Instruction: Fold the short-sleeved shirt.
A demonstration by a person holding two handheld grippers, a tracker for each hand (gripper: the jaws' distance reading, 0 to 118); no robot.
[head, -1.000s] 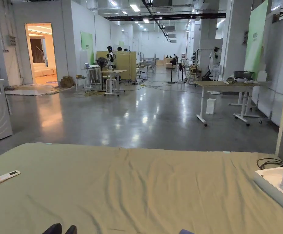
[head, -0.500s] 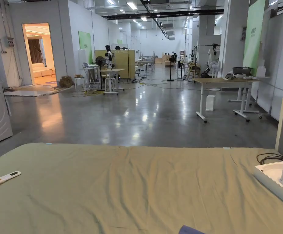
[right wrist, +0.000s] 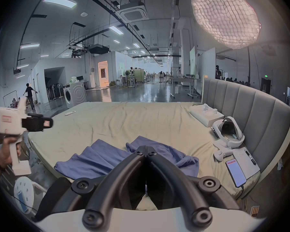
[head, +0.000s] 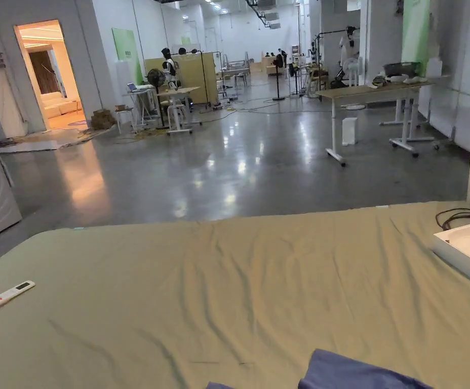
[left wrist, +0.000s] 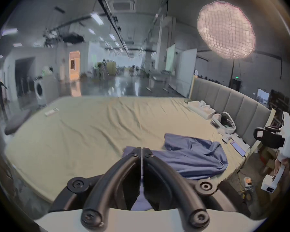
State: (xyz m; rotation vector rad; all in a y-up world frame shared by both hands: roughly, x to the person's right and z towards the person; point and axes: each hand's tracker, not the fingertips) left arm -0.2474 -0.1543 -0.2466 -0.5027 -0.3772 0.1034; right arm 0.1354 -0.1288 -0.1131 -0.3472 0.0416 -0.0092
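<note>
Right gripper view: blue shirt [right wrist: 107, 158] crumpled on the bed [right wrist: 141, 118], light and limp; both my grippers' fingers [right wrist: 146, 149] closed, empty; I'd pinch the shoulder seams.

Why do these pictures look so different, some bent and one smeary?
Both gripper views are fisheye, so the bed edge and headboard curve; the left gripper view is motion-blurred across the far room; the head view is straight, with ceiling-light glare on the glossy floor.

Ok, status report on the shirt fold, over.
Both grippers, left and right, shut, holding nothing. Blue shirt crumpled on the bed, unfolded. Phone lies nearby.
</note>
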